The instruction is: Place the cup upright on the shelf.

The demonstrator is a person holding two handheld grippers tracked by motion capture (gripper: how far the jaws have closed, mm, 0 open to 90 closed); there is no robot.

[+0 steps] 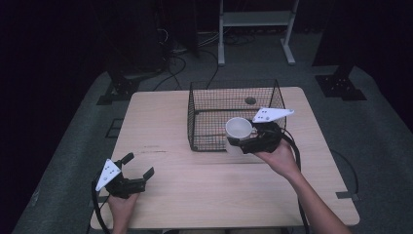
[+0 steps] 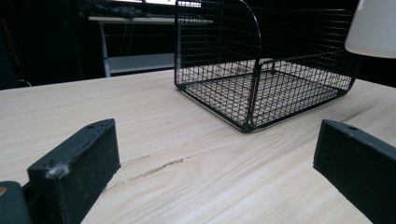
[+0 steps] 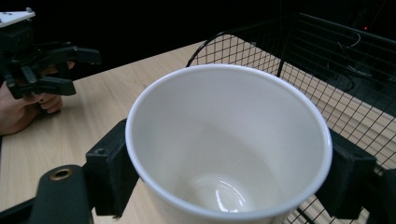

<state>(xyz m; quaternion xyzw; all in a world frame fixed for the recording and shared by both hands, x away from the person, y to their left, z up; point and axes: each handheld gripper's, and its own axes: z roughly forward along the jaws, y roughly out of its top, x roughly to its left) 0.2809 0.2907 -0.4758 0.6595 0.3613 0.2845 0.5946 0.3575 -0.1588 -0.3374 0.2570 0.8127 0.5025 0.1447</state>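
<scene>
While the left claw (image 1: 138, 165) rests wide on the surface (image 1: 195, 185), the right claw (image 1: 233, 141) grips a white cup (image 1: 238, 129) (upright) beside the wire basket (image 1: 214, 117).

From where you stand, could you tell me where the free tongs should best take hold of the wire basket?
Grip the basket by the top wire of its near wall, coming straight down from above. The thin mesh fits between open jaws, and the left tongs already stand open on that side, clear of the cup in the right tongs.
</scene>
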